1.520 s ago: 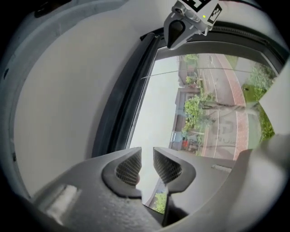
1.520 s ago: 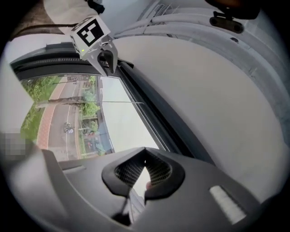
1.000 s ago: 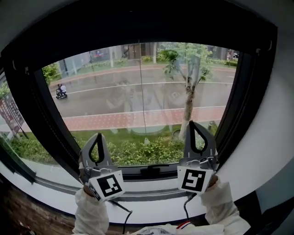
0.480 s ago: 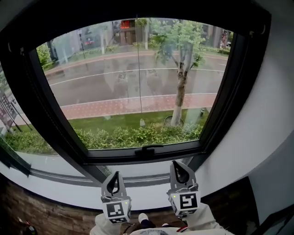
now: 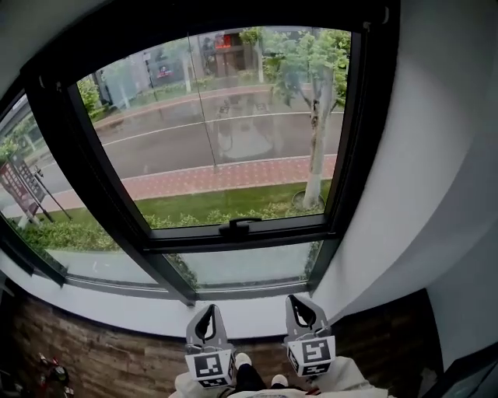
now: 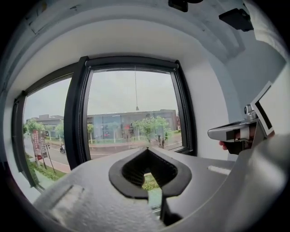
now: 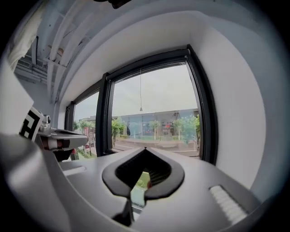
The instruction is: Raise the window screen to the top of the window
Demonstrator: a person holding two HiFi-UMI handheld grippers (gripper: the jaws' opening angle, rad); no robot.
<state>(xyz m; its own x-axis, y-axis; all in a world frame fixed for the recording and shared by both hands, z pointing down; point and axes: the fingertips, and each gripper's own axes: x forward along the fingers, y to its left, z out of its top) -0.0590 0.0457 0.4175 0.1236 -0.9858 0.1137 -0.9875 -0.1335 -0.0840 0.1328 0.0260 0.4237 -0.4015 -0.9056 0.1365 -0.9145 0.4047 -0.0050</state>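
The black-framed window [image 5: 342, 155] fills the head view, its glass uncovered down to the latch handle [image 5: 237, 226]. A thin pull cord [image 5: 204, 124] hangs from the dark band at the window top [image 5: 218, 19]; no mesh shows over the glass. The cord's knob [image 6: 136, 108] also shows in the left gripper view, and the knob [image 7: 141, 109] in the right gripper view. My left gripper [image 5: 207, 309] and right gripper [image 5: 296, 299] sit side by side below the sill, well short of the window. Both are shut and hold nothing, and their tips point about level at the glass.
A white sill [image 5: 148, 311] runs under the window and a white wall [image 5: 412, 194] stands to its right. A fixed lower pane [image 5: 241, 268] lies under the handle. Dark brick-like flooring [image 5: 93, 357] lies at the lower left. The person's shoes [image 5: 243, 361] show between the grippers.
Both grippers have dropped from in front of the glass to below the sill and drawn back toward the person, rolling upright. They stayed shut and empty throughout.
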